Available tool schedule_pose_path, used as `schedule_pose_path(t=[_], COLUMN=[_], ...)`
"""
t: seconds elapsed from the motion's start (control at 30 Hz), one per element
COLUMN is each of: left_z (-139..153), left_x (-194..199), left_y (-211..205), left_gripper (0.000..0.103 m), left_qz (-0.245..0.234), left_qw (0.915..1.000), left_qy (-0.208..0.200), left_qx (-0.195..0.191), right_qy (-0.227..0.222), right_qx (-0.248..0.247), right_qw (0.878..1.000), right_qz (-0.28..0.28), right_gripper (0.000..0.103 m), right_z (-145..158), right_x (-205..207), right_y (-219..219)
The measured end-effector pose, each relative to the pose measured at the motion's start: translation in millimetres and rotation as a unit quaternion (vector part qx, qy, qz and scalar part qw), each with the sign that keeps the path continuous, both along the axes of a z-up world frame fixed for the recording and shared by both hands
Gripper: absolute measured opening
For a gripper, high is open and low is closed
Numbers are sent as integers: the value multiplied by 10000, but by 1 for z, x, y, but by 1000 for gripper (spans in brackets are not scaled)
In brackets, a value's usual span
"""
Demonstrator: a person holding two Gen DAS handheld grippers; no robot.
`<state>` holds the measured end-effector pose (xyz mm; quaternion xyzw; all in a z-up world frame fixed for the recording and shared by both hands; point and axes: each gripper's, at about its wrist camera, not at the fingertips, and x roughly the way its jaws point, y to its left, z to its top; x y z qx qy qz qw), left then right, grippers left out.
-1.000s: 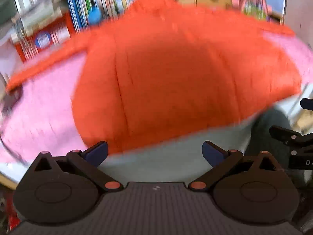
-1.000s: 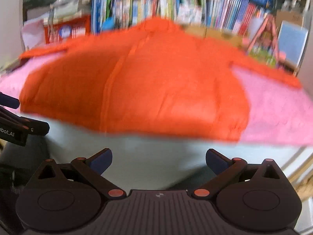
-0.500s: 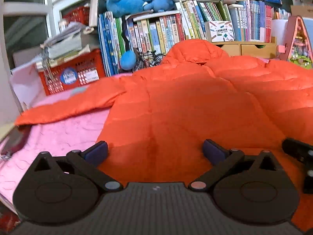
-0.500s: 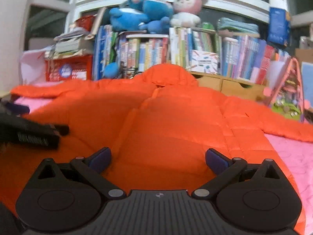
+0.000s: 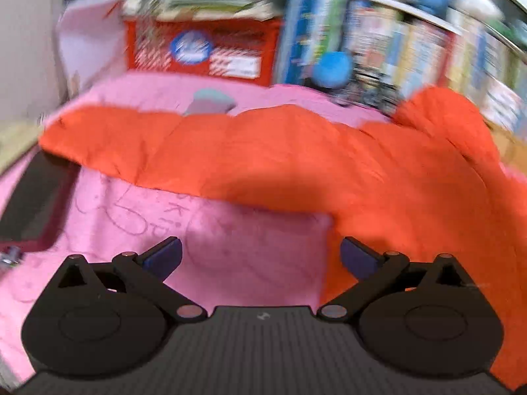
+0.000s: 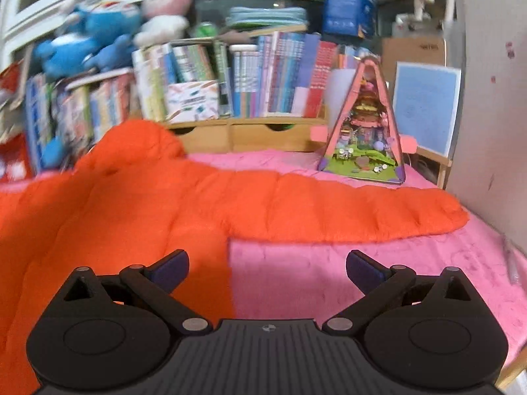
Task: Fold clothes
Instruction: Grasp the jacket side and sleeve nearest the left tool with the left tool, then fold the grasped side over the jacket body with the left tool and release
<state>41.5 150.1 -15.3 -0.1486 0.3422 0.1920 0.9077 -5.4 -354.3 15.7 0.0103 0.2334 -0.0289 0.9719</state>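
Left gripper (image 5: 260, 256): jaws spread wide, nothing held, poised low over bare pink blanket (image 5: 131, 217) just short of the near edge of one sleeve. Right gripper (image 6: 266, 268): jaws likewise spread wide and empty, straddling the line where the jacket's side hem meets the blanket.

Orange puffer jacket (image 6: 108, 217): spread flat on the blanket, both sleeves extended. Left sleeve (image 5: 138, 144) running out toward the left edge of the bed; right sleeve (image 6: 346, 210) running out toward the right edge, cuff near the wall-side corner. Hood (image 6: 138, 141) bunched at the far edge, against the bookshelf (image 6: 247, 82). Long axis of the body: near edge to far edge, hood end pointing away from the grippers. Sleeve-to-sleeve axis: crosswise, left edge to right edge.

Handling, judged from the quilted, padded look: light, soft, springy; likely to puff back after a fold and to slide under the pads if the shell is slick. Best grip points: sleeve cuffs, or the hem corners, where the padding thins to a seam. Deep bite advised, so that both layers are caught.

Left view heavily motion-blurred; exact lie of the left cuff probably flat, but not certain. Whether zipped or open at the front: not discernible.
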Motion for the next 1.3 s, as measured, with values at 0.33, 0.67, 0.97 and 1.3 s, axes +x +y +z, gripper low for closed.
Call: schedule_pose_path(t=[0.33,0.67,0.97,1.3], left_z=[-10,-6,37,47], left_x=[32,82,135,106], left_y=[73,149,173,124], left_gripper=[103,6,8,74], left_qz=[1190,2029,1982,1852], left_qw=[9877,9726,9786,9617], left_qy=[-741,-852,-506,412], left_qx=[-693,-747,216,1976], right_qy=[205,177,106,105], right_qx=[-67,-409,-592,-583], right_qw=[9997,9987,9976,9912], right_qz=[86,-257,-354,1184], right_gripper=[103,103,103,103], right_z=[-14,-4,13,22], right_x=[41,53,62,121], right_y=[24,24,26,120])
